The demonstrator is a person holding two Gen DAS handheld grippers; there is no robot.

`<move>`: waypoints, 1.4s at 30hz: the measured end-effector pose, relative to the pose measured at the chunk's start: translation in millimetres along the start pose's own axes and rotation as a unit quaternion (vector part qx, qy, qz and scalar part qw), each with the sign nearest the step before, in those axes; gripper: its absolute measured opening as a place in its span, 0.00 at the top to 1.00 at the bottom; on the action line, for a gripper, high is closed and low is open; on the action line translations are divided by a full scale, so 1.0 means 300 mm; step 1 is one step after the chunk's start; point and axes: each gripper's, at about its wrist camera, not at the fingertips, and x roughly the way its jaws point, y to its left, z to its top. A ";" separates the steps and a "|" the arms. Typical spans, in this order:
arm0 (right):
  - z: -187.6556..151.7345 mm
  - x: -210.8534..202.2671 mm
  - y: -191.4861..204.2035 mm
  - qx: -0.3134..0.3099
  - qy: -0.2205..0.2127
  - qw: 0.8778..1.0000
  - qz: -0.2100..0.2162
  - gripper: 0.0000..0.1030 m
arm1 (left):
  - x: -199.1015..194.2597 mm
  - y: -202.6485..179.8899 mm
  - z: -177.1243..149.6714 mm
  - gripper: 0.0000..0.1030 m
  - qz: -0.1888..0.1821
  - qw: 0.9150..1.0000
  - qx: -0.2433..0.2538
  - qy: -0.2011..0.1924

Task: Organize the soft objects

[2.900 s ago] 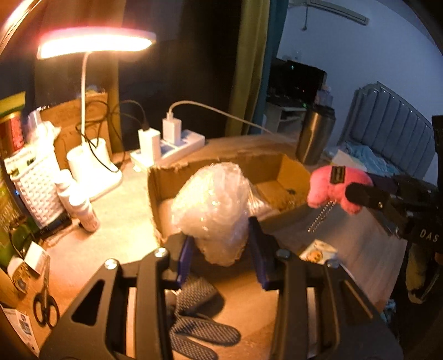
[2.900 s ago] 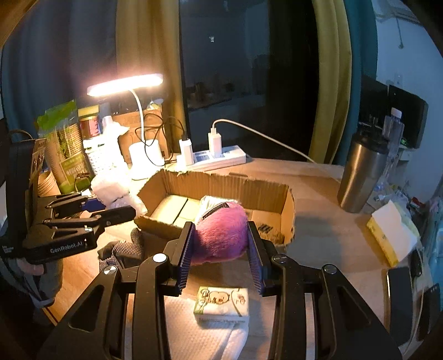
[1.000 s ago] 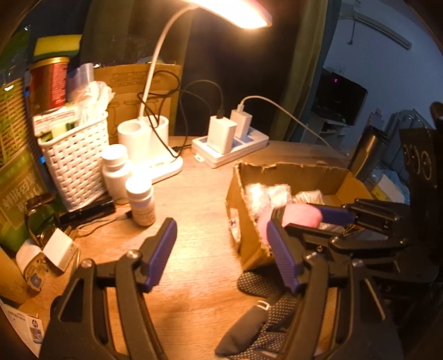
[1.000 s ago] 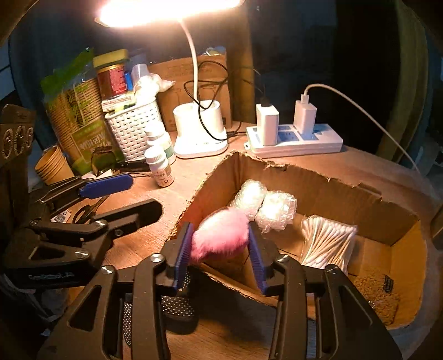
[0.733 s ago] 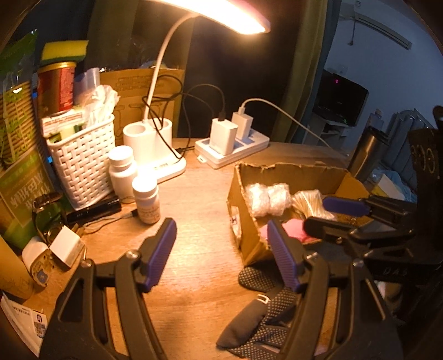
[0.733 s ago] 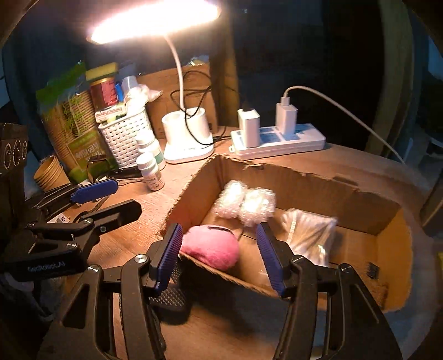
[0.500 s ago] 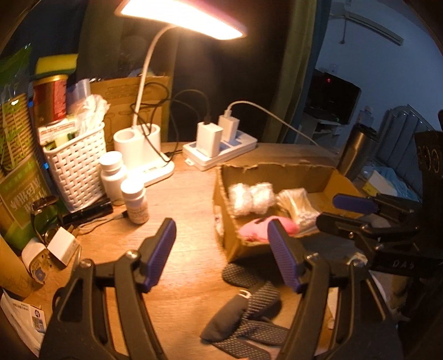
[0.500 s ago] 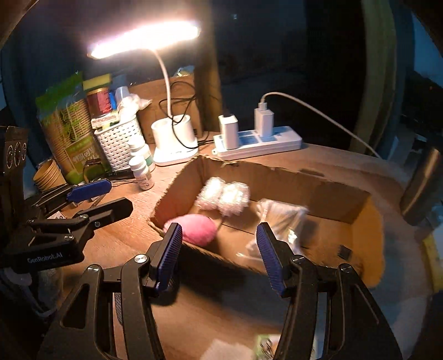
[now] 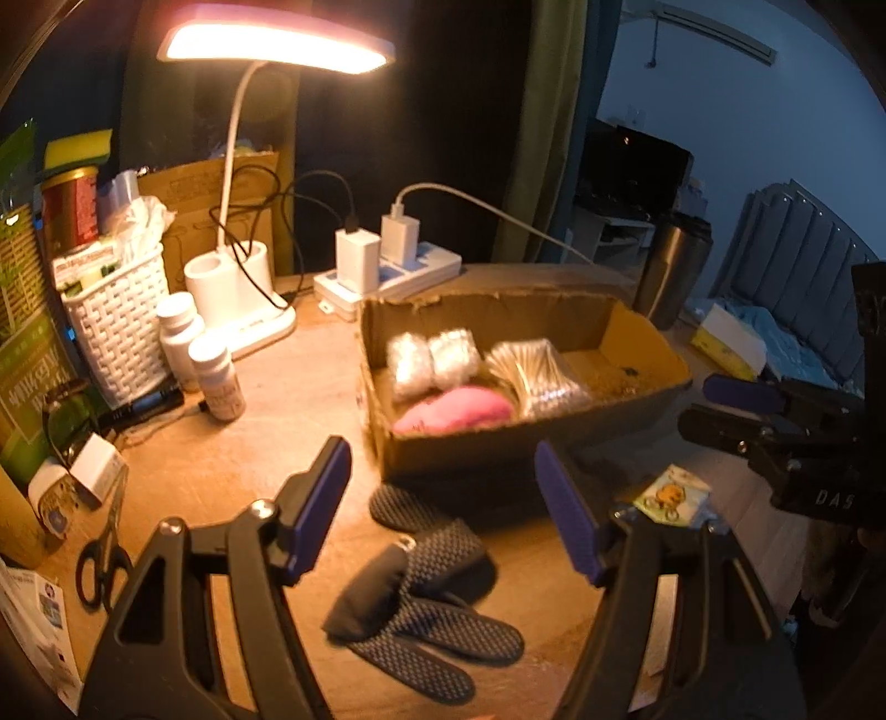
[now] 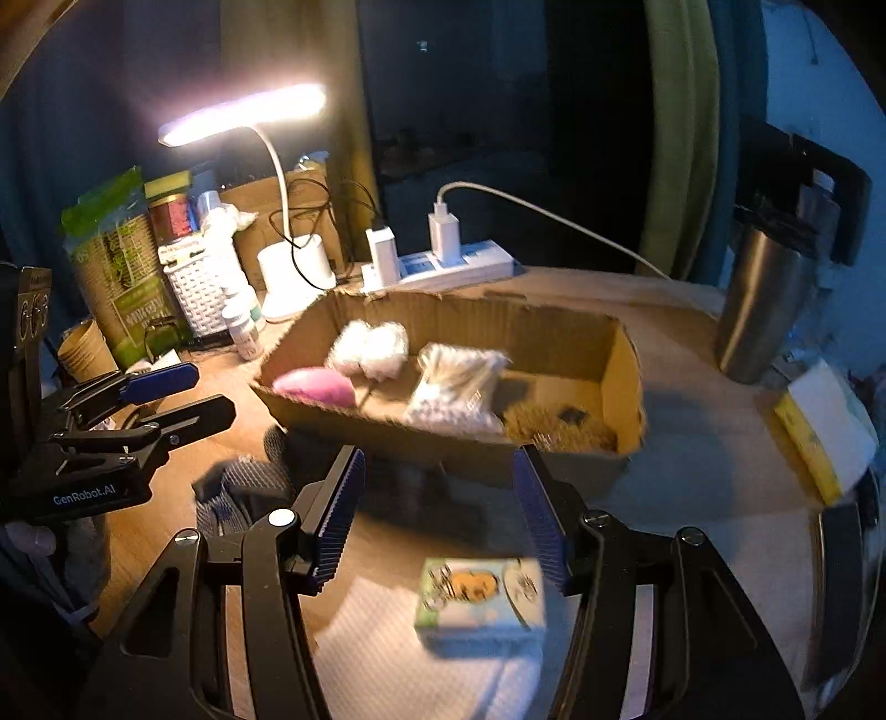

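Now that the pink plush [image 9: 454,409] lies in the near left corner of the cardboard box [image 9: 520,443], both my tongs are free and backed off from it. A second ago my right gripper [image 10: 437,512] was clenched on that plush over the box's near wall; its jaws have just been opening, and nothing sits between them now. My left gripper [image 9: 443,509] is released too, jaws spread wide and empty, as it was a second ago.

Going left to right across the table: the white basket [image 9: 119,327] and two small bottles [image 9: 202,354] stand at the far left under the lamp [image 9: 277,41], none of my concern. Near me, just this side of the box's left end, the dark dotted gloves [image 9: 426,603] lie in a heap on the wood, right below my left jaws. Inside the box, behind the plush, sit two bubble-wrap bundles [image 9: 432,363], and to their right a clear pack of cotton swabs [image 9: 534,374]. Further right, near me, a small tissue pack [image 10: 479,601] rests on a white cloth [image 10: 398,653] under my right jaws, outside the box.

So, as I judge it, the plush is done, and the gloves and tissue pack are what remain to be boxed.
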 end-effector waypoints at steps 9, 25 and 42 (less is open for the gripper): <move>-0.108 0.032 -0.024 0.009 0.029 1.000 -0.002 0.43 | 0.056 0.006 -0.108 0.30 0.020 0.999 -0.002 0.041; -0.171 0.094 -0.052 0.019 0.053 0.998 -0.010 0.35 | 0.169 0.039 -0.167 0.20 0.032 0.994 -0.013 0.103; -0.199 0.106 -0.043 0.002 0.072 0.997 -0.010 0.30 | 0.149 -0.026 -0.186 0.65 -0.007 0.995 0.026 0.099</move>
